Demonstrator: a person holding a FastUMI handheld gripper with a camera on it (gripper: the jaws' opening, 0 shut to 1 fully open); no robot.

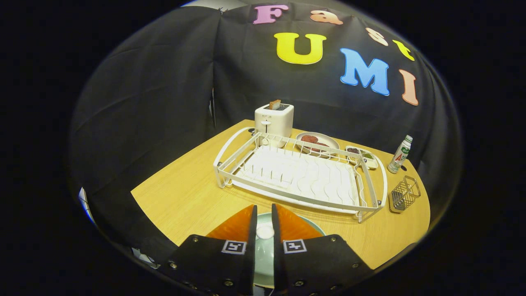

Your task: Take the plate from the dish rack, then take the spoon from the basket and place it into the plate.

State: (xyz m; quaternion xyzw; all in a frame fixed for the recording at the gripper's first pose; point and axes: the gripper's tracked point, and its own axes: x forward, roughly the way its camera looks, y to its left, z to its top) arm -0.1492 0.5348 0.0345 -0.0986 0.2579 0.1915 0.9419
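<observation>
Presently: plate [263, 246] flat on table [185, 197], under the fingers, near side of rack [300, 174]. Spoon [265, 231] end, pale and round, between the fingertips over the plate; gripper [264, 222] nearly closed around it, actual contact on both sides cannot be told. Rack bare. Wire basket [404, 193] just beside rack's right end. Beyond rack: toaster [274, 119], food dish [317, 142], bottle [400, 154].
</observation>
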